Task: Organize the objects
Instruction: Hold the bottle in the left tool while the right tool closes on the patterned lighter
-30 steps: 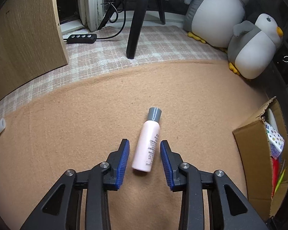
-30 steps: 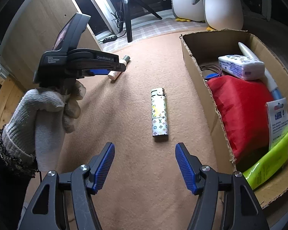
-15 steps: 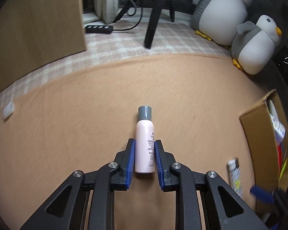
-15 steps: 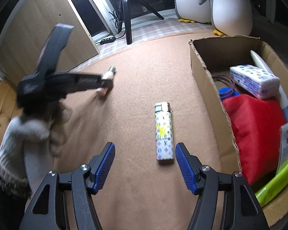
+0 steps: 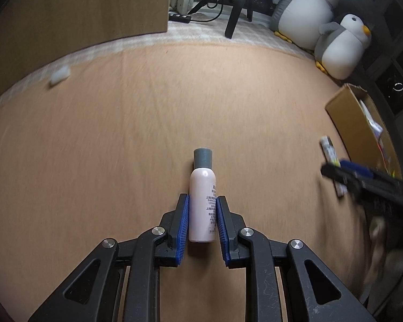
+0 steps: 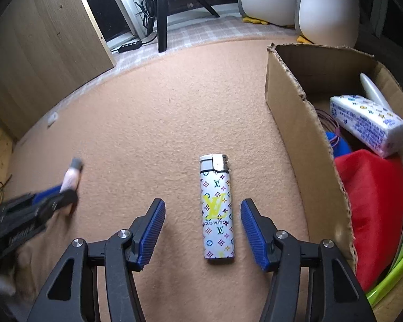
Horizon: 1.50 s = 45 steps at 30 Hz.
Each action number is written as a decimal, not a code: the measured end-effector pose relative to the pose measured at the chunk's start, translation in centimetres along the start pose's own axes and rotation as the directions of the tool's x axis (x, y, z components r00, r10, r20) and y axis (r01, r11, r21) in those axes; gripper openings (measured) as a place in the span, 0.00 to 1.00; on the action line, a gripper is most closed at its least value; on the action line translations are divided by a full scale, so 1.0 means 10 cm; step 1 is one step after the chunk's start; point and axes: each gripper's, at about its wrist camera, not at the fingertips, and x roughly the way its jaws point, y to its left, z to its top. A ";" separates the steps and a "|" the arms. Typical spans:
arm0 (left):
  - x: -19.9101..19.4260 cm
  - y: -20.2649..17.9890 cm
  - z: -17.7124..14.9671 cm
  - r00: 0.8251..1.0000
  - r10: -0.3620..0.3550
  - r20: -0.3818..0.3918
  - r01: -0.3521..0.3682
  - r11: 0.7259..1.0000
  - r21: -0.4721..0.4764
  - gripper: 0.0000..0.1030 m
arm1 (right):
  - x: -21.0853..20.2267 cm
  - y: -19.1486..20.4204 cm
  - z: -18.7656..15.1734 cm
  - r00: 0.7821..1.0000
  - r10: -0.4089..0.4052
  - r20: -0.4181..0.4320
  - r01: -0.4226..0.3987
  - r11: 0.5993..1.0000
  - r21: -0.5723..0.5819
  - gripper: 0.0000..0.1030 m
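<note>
Straddling lighter [image 6: 217,209], right hand-held gripper [image 6: 202,224] closes beside box wall [image 6: 303,139].

Left claw [image 6: 67,185]: I see it smeared by motion at the right-wrist view's left edge.
Bottle [image 6: 72,177]: blurred there too.
Cardboard box [image 5: 354,126]: cut off at right; contents unreadable, possibly packets.

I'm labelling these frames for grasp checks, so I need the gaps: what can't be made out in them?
- Bottle, right wrist view: motion-blurred, label unreadable.
- Lighter, left wrist view: blurred, partly behind the right gripper.
- Cardboard box contents: the red item covers what lies beneath; the picture's edge cuts off the rest.
- Left gripper, right wrist view: smeared.
</note>
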 end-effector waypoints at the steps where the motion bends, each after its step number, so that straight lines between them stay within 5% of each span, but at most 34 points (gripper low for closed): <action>1: -0.02 0.02 -0.04 1.000 -0.007 -0.001 0.007 1.000 -0.008 0.21 | 0.00 0.01 0.01 1.000 -0.006 -0.001 0.006 1.000 -0.007 0.53; 14: -0.23 0.12 -0.51 1.000 0.009 0.006 -0.009 1.000 -0.025 0.21 | 0.05 0.10 0.05 0.997 -0.082 0.010 0.082 0.989 -0.120 0.41; 21: -0.25 0.11 -0.52 1.000 0.003 0.006 -0.002 1.000 -0.031 0.21 | 0.04 0.17 -0.01 0.999 -0.054 -0.003 0.053 0.988 -0.145 0.29; 36: -0.26 0.03 -0.64 0.999 -0.041 0.017 0.042 0.996 -0.082 0.21 | -0.14 0.40 -0.56 0.997 0.057 -0.058 -0.068 0.979 -0.192 0.29; 45: -0.26 0.03 -0.64 0.999 -0.033 0.018 0.034 0.995 -0.098 0.21 | -0.08 0.20 -0.32 0.990 0.123 -0.073 -0.126 0.992 -0.030 0.38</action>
